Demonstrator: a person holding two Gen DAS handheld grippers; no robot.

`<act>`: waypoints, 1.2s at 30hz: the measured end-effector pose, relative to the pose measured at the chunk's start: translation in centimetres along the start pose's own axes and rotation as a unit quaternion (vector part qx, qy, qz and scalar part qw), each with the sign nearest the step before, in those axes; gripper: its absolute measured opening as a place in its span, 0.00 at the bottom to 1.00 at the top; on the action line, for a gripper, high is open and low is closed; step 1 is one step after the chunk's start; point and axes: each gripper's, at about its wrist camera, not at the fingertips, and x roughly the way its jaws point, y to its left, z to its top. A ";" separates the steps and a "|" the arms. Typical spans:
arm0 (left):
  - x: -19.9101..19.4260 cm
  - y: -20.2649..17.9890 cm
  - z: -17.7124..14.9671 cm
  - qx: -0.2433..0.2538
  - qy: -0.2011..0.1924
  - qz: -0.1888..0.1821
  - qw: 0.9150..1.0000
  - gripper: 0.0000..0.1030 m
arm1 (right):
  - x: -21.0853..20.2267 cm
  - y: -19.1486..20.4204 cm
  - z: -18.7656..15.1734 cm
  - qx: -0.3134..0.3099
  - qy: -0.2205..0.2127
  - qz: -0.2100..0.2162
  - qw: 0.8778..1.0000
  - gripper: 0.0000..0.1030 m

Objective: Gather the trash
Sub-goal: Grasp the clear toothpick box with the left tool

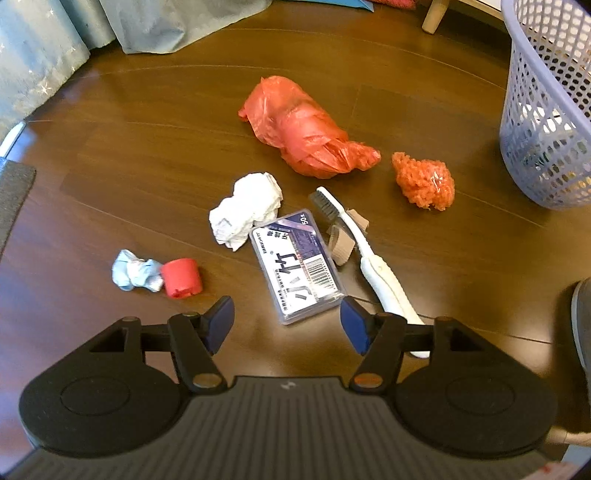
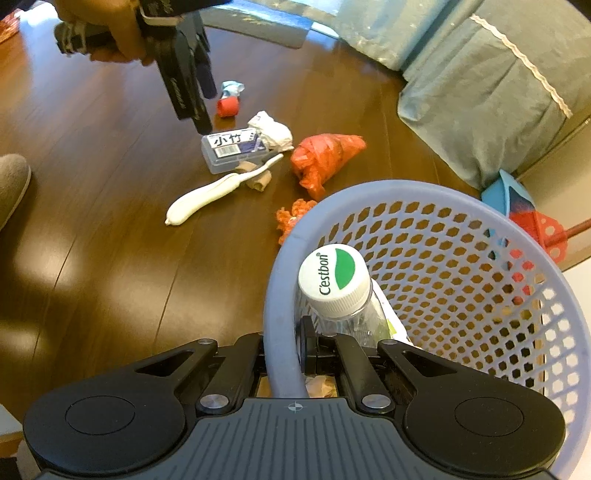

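My left gripper (image 1: 288,321) hangs open just above a clear plastic box (image 1: 295,266) with a barcode label, nothing between its pads. Around the box on the wooden floor lie a white toothbrush (image 1: 354,251), a white paper wad (image 1: 247,208), a red plastic bag (image 1: 303,129), an orange fluffy lump (image 1: 424,181), a red cap (image 1: 181,277) and a blue-white wad (image 1: 135,270). My right gripper (image 2: 291,347) is shut on the near rim of the lilac mesh basket (image 2: 424,192). Inside stands a bottle with a white cap (image 2: 334,280). A hand holds the left gripper (image 2: 206,110) over the box (image 2: 232,147).
Teal bedding (image 2: 480,92) drapes to the floor behind the trash. A grey slipper (image 2: 11,181) sits at the left edge. A blue and red object (image 2: 517,206) lies behind the basket. A furniture leg (image 1: 434,16) stands at the back.
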 end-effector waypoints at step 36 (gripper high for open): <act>6.3 0.4 -0.4 0.017 -0.002 0.004 1.000 0.51 | 0.5 0.7 0.5 -0.014 0.010 -0.001 1.000 0.00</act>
